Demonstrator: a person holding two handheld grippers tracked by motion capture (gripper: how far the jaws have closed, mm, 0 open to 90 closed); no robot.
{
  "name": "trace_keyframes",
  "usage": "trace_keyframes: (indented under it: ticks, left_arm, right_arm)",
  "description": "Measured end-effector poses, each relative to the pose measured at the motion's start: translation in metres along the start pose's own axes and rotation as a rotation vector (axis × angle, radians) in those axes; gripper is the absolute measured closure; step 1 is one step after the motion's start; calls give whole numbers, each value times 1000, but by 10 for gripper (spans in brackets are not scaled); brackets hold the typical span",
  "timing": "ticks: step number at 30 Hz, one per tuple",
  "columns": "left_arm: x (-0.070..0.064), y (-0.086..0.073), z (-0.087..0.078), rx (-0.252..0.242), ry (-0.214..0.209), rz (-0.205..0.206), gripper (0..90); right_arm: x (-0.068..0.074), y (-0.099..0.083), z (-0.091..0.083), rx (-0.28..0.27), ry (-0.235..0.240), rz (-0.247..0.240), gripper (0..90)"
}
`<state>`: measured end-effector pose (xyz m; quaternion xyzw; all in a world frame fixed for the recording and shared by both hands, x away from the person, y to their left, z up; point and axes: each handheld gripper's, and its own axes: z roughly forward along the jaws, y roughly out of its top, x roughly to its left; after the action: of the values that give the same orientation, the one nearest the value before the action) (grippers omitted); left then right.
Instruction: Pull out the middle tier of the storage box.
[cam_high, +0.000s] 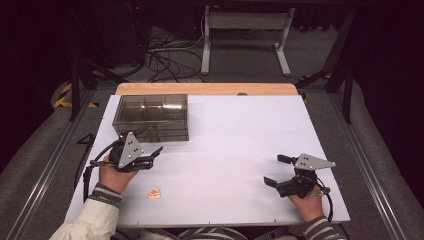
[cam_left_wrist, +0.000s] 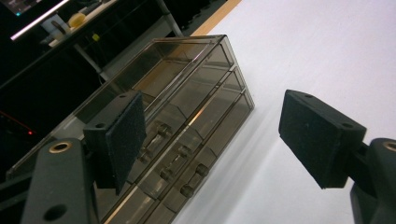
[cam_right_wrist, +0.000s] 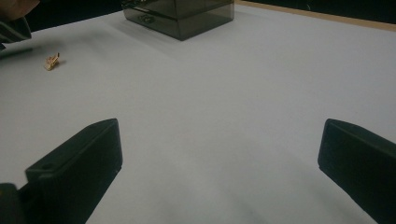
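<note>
A smoky clear plastic drawer box (cam_high: 151, 117) stands at the back left of the white table (cam_high: 225, 150); its small drawers with round knobs (cam_left_wrist: 187, 163) face the front. My left gripper (cam_high: 145, 150) hovers just in front of the box, open, with nothing between its pads (cam_left_wrist: 123, 140). A small tan object (cam_high: 154, 193) lies on the table near the front left, also visible as the tan object (cam_right_wrist: 52, 61) in the right gripper view. My right gripper (cam_high: 276, 170) rests at the front right, open and empty, pointing left across the bare table.
The table's wooden back edge (cam_high: 205, 88) shows behind the box. Beyond it on the floor stand a white frame (cam_high: 245, 35) and loose cables (cam_high: 165, 55). The drawer box (cam_right_wrist: 177, 14) sits far from the right gripper.
</note>
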<state>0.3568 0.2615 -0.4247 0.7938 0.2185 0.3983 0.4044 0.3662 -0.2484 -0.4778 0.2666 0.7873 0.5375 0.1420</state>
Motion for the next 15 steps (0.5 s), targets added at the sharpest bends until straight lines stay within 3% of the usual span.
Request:
trace_keyframes:
  ticks: [15]
  left_arm:
    - [-6,-1,2,14,64,113,278]
  right_arm:
    - [0,0,0,0,-1,6,6]
